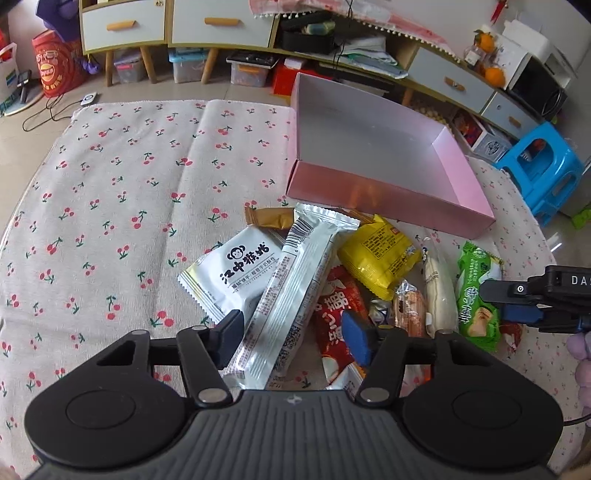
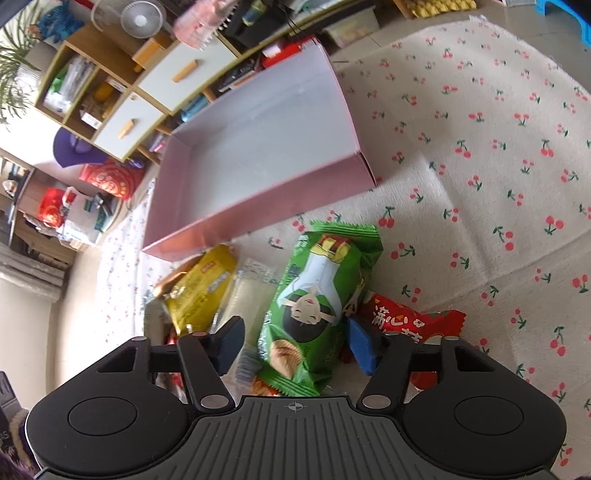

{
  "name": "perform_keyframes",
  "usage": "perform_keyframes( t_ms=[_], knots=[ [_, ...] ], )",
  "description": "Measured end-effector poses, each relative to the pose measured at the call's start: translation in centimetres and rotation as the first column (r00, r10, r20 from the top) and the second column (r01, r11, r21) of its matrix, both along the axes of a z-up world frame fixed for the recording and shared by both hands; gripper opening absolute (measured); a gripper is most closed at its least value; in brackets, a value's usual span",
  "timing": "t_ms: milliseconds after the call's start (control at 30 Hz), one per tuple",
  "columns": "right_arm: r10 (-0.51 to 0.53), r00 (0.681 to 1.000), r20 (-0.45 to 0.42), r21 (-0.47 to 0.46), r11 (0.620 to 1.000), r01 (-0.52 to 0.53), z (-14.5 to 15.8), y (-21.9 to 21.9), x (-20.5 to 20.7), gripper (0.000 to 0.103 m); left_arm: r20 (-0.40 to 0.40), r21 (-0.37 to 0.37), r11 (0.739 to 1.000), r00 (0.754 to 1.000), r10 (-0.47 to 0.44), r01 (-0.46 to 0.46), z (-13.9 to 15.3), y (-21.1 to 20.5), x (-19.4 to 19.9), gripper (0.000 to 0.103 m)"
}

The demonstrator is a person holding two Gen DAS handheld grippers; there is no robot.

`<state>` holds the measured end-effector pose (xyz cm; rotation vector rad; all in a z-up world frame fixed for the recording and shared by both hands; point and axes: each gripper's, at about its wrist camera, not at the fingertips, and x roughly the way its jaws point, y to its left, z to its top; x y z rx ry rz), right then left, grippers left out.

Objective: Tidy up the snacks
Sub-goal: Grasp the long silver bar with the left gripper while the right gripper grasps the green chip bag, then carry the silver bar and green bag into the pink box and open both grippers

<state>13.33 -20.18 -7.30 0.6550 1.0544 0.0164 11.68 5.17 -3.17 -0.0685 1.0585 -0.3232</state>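
A heap of snack packets lies on the cherry-print cloth (image 1: 110,206) in front of an empty pink box (image 1: 369,192) (image 2: 258,206). My left gripper (image 1: 293,339) straddles the near end of a long silver packet (image 1: 291,280). Its left pad is at the packet's edge, and its right pad stands apart over a red packet (image 1: 340,306). My right gripper (image 2: 297,343) (image 1: 517,302) straddles a green packet (image 2: 314,306) (image 1: 472,291). Here the right pad touches the wrapper and the left pad is a little off it. Both read as open.
A white monkey-print packet (image 1: 236,273), a brown one (image 1: 269,218), a yellow one (image 1: 380,254) (image 2: 203,291) and a pale clear-wrapped bar (image 1: 437,291) lie in the heap. A blue stool (image 1: 546,166) and low cabinets (image 1: 221,26) stand beyond the table edge.
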Motion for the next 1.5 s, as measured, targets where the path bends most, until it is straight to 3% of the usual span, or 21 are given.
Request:
perform_keyframes(
  t_ms=[400, 467, 533, 833, 1300, 1500],
  knots=[
    [-0.050, 0.998, -0.036, -0.039, 0.998, 0.049, -1.1, 0.5, 1.2, 0.056, -0.010, 0.021, 1.000, 1.000, 0.015, -0.015, -0.3, -0.2, 0.5, 0.046],
    [-0.049, 0.998, -0.037, -0.054, 0.997, 0.046, -1.1, 0.7, 1.3, 0.056, -0.010, 0.025, 1.000, 1.000, 0.019, -0.018, -0.2, -0.3, 0.5, 0.044],
    [-0.046, 0.998, -0.037, -0.068, 0.997, 0.044, -0.9, 0.9, 1.3, 0.052, -0.004, 0.035, 0.999, 1.000, 0.028, -0.028, -0.2, -0.2, 0.5, 0.034],
    [-0.088, 0.996, -0.035, -0.057, 0.995, 0.086, 0.2, 0.1, 0.8, 0.049, 0.018, 0.039, 0.998, 0.999, 0.051, -0.052, 0.7, 0.3, 0.3, 0.028],
    [-0.108, 0.991, 0.078, 0.041, 0.994, 0.105, 4.4, -0.7, 0.1, 0.049, 0.092, -0.024, 0.994, 0.990, 0.106, -0.104, 4.0, -0.6, 0.4, 0.027],
    [-0.139, 0.985, 0.105, 0.047, 0.990, 0.134, 5.6, -1.5, 1.1, 0.049, 0.134, -0.031, 0.997, 0.988, 0.081, -0.077, 5.0, -2.7, 2.5, 0.027]
  ],
)
